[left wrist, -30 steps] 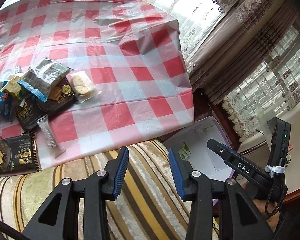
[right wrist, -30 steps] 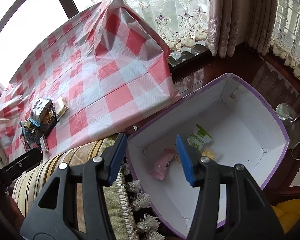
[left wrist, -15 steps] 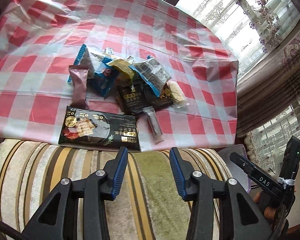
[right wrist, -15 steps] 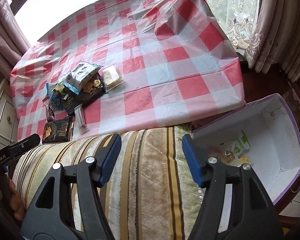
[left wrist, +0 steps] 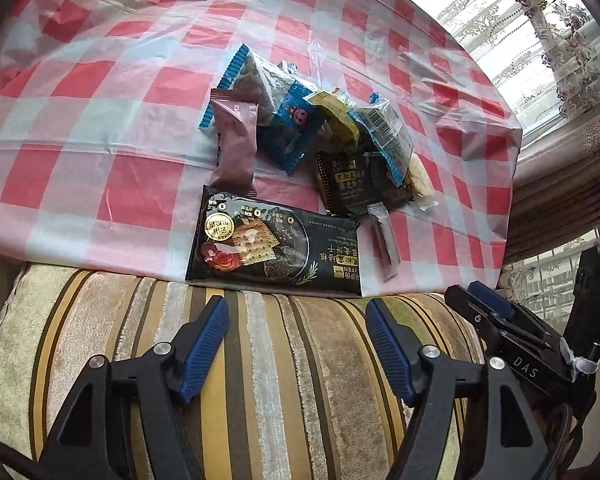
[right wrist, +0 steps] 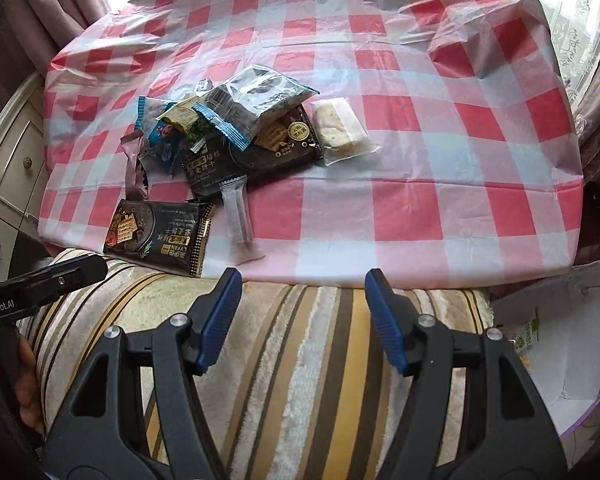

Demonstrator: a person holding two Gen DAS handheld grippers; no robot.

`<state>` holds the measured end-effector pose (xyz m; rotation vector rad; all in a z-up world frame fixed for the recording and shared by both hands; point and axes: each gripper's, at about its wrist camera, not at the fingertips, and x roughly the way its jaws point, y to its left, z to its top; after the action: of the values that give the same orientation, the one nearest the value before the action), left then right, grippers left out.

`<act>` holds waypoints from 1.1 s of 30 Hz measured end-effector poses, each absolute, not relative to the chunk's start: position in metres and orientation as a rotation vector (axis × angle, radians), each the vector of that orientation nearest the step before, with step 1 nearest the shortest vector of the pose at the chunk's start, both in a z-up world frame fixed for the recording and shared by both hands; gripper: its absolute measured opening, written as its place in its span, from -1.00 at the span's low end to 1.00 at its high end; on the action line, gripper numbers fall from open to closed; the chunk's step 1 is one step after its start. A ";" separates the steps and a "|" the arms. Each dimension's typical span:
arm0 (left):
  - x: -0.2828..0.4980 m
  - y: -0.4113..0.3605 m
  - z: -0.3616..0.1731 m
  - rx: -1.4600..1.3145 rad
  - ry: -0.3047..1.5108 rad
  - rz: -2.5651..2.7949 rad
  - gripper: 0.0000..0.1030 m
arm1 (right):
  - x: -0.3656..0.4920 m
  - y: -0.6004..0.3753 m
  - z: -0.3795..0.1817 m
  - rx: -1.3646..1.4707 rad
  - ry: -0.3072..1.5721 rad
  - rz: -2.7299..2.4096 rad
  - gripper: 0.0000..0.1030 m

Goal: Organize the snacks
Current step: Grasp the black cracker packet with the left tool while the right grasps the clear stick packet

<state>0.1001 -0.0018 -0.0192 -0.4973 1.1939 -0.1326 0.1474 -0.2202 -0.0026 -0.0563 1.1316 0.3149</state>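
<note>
Snack pile (left wrist: 300, 152) sits on a glossy, wrinkled red-and-white checked plastic tablecloth (left wrist: 100, 120), toward the near edge. Mix of crinkly film packs: flat black cracker pack (left wrist: 274, 246) with gold seal and Chinese text, "LYFEN" readable, lying at the cloth's edge; mauve pillow wrapper (left wrist: 234, 140) just behind it; blue pack with a smiley (left wrist: 294, 124); clear blue-edged bag with barcode (right wrist: 254, 102) on top of a 2nd black pack (right wrist: 256, 152); slim grey stick sachet (right wrist: 238, 216); pale bar in clear wrap (right wrist: 342, 130) just right of the pile. Plush striped cushion (right wrist: 300, 360) below both tools. Left gripper (left wrist: 296, 344) and right gripper (right wrist: 302, 312): blue ribbed pads spread wide, nothing held, nothing touched. Right tool body reads "DAS", left "GenRobot.AI". White, purple-rimmed box (right wrist: 560, 352) at right, with a green-printed packet (right wrist: 528, 332) inside.
</note>
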 end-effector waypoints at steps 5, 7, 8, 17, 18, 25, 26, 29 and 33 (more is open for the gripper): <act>0.118 -0.001 -0.031 -0.482 1.272 -0.156 0.49 | 0.163 -0.192 -0.012 -0.128 1.150 0.373 0.30; 0.124 -0.001 -0.035 -0.478 1.293 -0.164 0.52 | 0.167 -0.183 -0.017 -0.153 1.162 0.390 0.30; 0.127 -0.001 -0.037 -0.480 1.303 -0.167 0.53 | 0.169 -0.181 -0.019 -0.160 1.165 0.395 0.30; 0.156 0.008 -0.045 -0.494 1.304 -0.092 0.53 | 0.187 -0.173 -0.033 -0.145 1.209 0.407 0.13; 0.160 0.009 -0.046 -0.494 1.303 -0.084 0.53 | 0.189 -0.172 -0.034 -0.145 1.211 0.411 0.10; 0.194 0.006 -0.044 -0.462 1.255 -0.025 0.63 | 0.196 -0.168 -0.044 -0.116 1.237 0.436 -0.11; 0.200 0.003 -0.043 -0.441 1.247 -0.026 0.63 | 0.196 -0.168 -0.044 -0.111 1.233 0.435 -0.13; 0.214 -0.006 -0.042 -0.371 1.223 -0.021 0.63 | 0.199 -0.168 -0.045 -0.102 1.227 0.433 -0.20; 0.216 -0.005 -0.041 -0.330 1.225 0.040 0.63 | 0.198 -0.165 -0.046 -0.109 1.215 0.430 -0.26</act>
<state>0.2161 -0.0051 -0.0409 -0.3302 1.2250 0.0399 0.1982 -0.1650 -0.0459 -0.1092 1.2150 0.4298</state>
